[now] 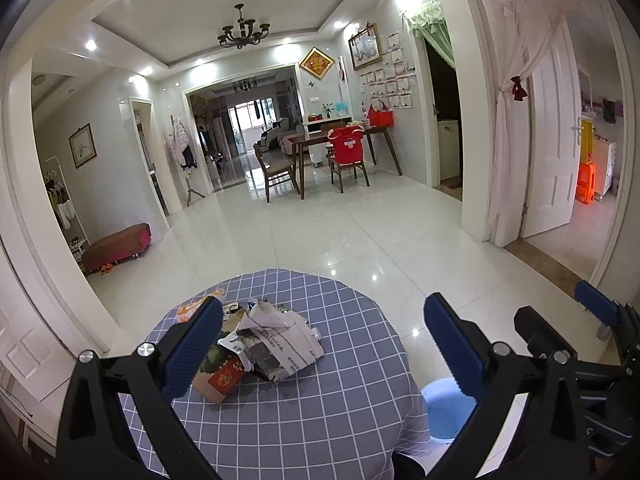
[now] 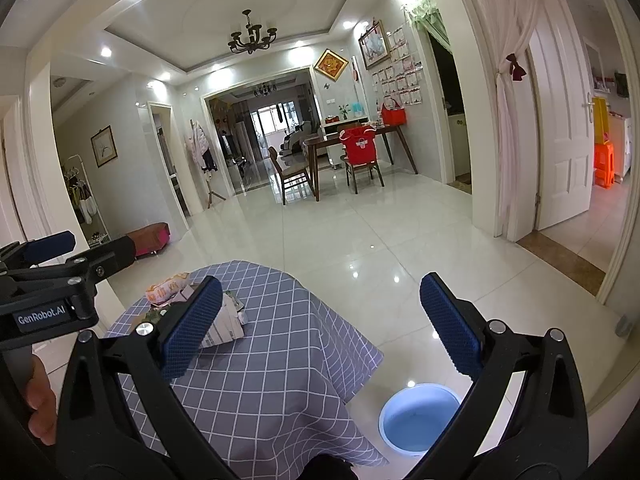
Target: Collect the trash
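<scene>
A heap of trash lies on a round table with a grey checked cloth: crumpled newspaper, a brown printed carton and an orange wrapper. My left gripper is open and empty, held above the table's near side, its left finger in front of the heap. My right gripper is open and empty, over the table's right edge. The heap shows partly behind its left finger, with the newspaper and the orange wrapper. A blue bin stands on the floor right of the table, also in the left wrist view.
The table cloth hangs down over the edge. White tiled floor spreads beyond. A wooden dining table with chairs stands far back. A brown bench is at the left wall. Doorways open at the right.
</scene>
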Demonstrator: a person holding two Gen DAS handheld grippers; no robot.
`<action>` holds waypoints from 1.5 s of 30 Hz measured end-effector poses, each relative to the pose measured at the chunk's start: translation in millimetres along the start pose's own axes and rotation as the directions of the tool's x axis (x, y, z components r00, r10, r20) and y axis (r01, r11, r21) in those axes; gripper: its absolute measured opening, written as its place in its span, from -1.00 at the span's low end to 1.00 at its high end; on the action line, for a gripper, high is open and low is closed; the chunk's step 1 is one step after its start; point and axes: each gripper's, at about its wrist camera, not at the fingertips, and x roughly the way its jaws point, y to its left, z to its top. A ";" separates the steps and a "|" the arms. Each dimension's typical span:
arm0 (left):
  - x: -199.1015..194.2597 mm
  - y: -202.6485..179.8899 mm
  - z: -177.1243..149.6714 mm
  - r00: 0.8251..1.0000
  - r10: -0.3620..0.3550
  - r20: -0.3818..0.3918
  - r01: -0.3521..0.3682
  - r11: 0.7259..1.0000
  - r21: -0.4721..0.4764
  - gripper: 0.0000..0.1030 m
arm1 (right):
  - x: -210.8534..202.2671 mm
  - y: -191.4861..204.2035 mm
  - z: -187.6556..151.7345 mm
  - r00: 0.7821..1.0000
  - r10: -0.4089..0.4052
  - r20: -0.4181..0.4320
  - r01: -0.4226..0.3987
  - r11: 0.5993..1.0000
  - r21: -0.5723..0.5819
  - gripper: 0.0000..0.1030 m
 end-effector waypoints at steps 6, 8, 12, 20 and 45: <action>8.1 4.9 -2.1 1.000 -0.008 -0.003 0.008 1.000 0.001 0.92 | 1.2 2.1 2.8 1.000 0.000 -0.005 0.000 1.000 -0.009 0.88; 7.9 5.8 -2.8 1.000 -0.007 -0.002 0.007 1.000 -0.001 0.92 | 0.9 2.4 3.9 1.000 0.001 -0.004 -0.001 1.000 -0.012 0.88; 8.0 7.0 -1.5 1.000 -0.006 -0.003 0.006 1.000 -0.002 0.92 | 0.7 8.0 3.4 1.000 0.005 -0.006 -0.005 1.000 -0.016 0.88; 6.4 7.4 2.9 1.000 -0.006 -0.001 0.006 1.000 -0.001 0.92 | -0.1 6.6 5.5 1.000 0.005 -0.005 -0.005 1.000 -0.019 0.88; 14.4 18.6 -4.2 1.000 -0.010 -0.026 0.010 1.000 -0.016 0.92 | 5.8 15.9 9.8 0.999 -0.005 -0.032 0.004 0.999 -0.035 0.88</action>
